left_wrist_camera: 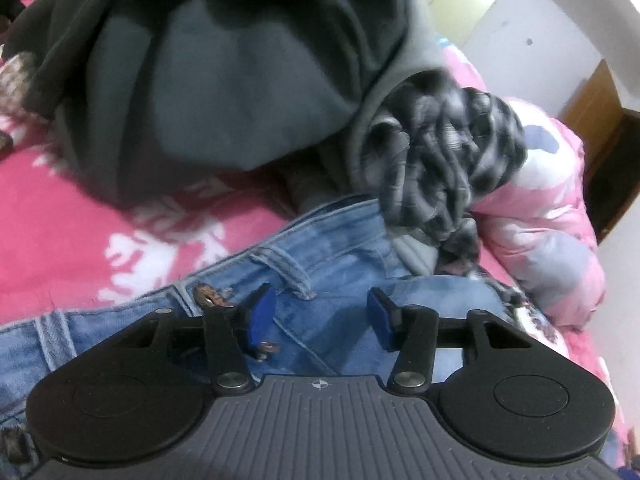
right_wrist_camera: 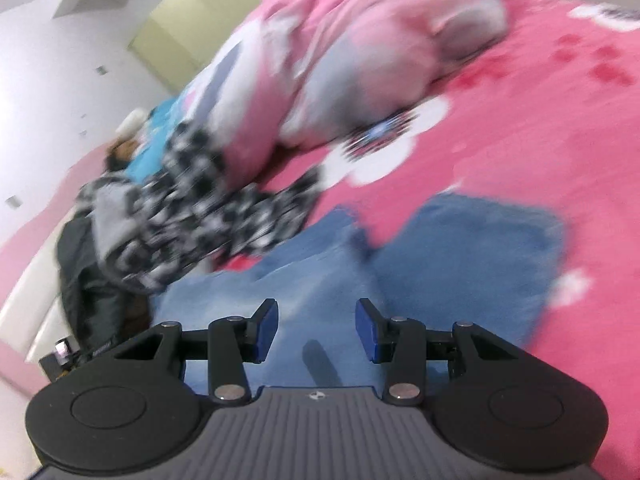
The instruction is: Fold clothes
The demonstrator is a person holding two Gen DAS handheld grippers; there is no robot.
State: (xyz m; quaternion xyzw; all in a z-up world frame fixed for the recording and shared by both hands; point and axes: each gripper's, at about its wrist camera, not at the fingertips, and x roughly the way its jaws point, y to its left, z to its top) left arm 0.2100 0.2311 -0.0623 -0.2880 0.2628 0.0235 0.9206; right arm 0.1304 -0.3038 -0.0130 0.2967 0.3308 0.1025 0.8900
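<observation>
Currently both left gripper [left_wrist_camera: 320, 312] and right gripper [right_wrist_camera: 316, 328] hover spread apart, empty, over jeans [left_wrist_camera: 332, 260] on pink bedspread [left_wrist_camera: 80, 216]; unclear whether pre-fold or post-release.

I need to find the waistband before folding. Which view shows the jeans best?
The left wrist view: the jeans are sharp there, with waistband, belt loop and button visible ahead of the open left tongs. The right wrist view shows only the blurred legs, without detail.
</observation>
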